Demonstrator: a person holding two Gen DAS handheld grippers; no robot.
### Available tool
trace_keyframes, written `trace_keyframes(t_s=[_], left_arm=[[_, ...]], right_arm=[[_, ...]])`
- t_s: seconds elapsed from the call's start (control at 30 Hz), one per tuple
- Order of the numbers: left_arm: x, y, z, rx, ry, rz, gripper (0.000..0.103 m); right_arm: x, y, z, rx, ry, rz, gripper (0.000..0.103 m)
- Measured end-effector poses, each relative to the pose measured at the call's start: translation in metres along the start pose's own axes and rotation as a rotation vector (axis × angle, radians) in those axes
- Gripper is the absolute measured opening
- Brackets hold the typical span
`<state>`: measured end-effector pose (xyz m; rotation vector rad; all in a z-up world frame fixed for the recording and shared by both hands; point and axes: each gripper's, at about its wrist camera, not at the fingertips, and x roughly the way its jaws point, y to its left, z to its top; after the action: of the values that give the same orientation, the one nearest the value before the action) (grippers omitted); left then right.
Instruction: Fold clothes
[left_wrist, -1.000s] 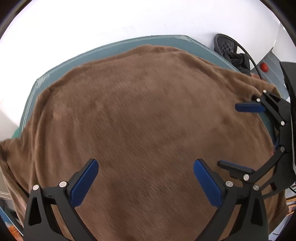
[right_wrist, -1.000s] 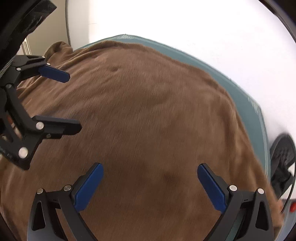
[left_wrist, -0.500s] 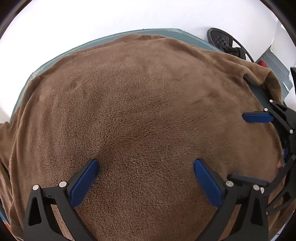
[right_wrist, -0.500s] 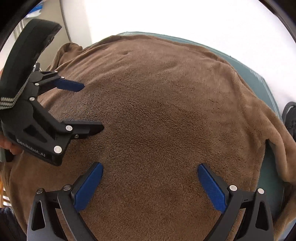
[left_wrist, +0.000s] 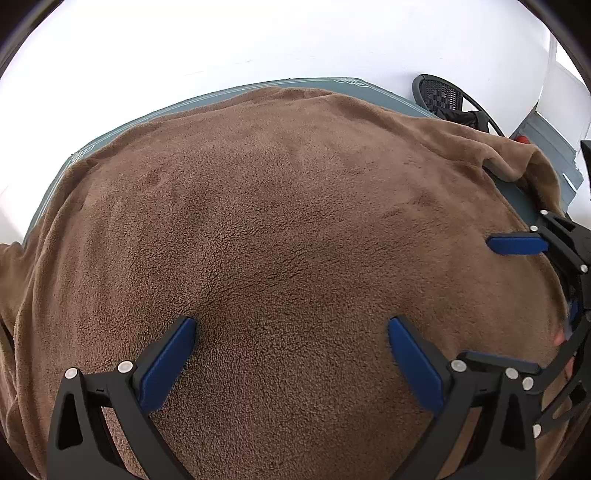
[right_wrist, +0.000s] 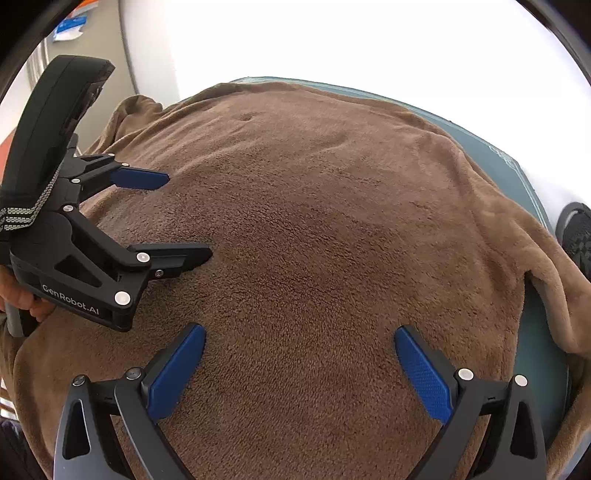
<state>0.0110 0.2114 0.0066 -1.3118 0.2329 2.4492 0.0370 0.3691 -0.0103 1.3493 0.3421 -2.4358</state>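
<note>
A brown fleece garment (left_wrist: 280, 221) lies spread over a teal table (left_wrist: 332, 84), covering nearly all of it. In the left wrist view my left gripper (left_wrist: 291, 325) is open, its blue fingertips resting on the fleece with nothing between them. My right gripper (left_wrist: 491, 299) shows at that view's right edge, also open. In the right wrist view the right gripper (right_wrist: 299, 332) stands open on the brown fleece garment (right_wrist: 332, 229), and the left gripper (right_wrist: 184, 218) is at the left, open, tips on the cloth. A fold of the cloth is raised at the right edge (right_wrist: 554, 288).
The teal table (right_wrist: 532, 332) is bare only along its far rim and right side. A black mesh chair (left_wrist: 447, 99) stands past the far right corner by a white wall. A person's hand (right_wrist: 22, 295) holds the left gripper's handle.
Both grippers have come down closer to the fleece and now rest on it, still open. The cloth has settled flatter across the table.
</note>
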Motion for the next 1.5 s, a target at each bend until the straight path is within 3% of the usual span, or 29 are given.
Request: trace_keyframes(t_s=[0.1, 0.3, 0.63, 0.93, 1.03, 1.2, 1.3, 1.5], left_arm=[[0.002, -0.002, 0.001, -0.002, -0.001, 0.001, 0.103], [0.006, -0.003, 0.0, -0.004, -0.003, 0.001, 0.103], [0.003, -0.005, -0.001, -0.002, -0.004, 0.002, 0.103], [0.002, -0.004, -0.002, 0.0, -0.004, 0.002, 0.103], [0.001, -0.005, -0.002, 0.0, -0.004, 0.003, 0.103], [0.002, -0.005, -0.002, -0.002, -0.004, 0.004, 0.103], [0.003, -0.005, -0.002, -0.001, -0.004, 0.004, 0.103], [0.003, -0.005, -0.002, -0.002, -0.004, 0.004, 0.103]], right_arm=[[-0.01, 0.006, -0.003, 0.003, 0.008, -0.044, 0.103], [-0.044, 0.018, -0.025, -0.035, -0.066, -0.135, 0.103], [-0.06, -0.013, -0.062, 0.154, -0.054, -0.158, 0.103], [-0.076, -0.023, -0.091, 0.224, -0.083, -0.193, 0.103], [-0.085, -0.031, -0.104, 0.256, -0.116, -0.185, 0.103], [-0.106, -0.047, -0.128, 0.317, -0.195, -0.25, 0.103], [-0.122, -0.071, -0.153, 0.42, -0.235, -0.259, 0.103], [-0.133, -0.109, -0.186, 0.544, -0.241, -0.258, 0.103]])
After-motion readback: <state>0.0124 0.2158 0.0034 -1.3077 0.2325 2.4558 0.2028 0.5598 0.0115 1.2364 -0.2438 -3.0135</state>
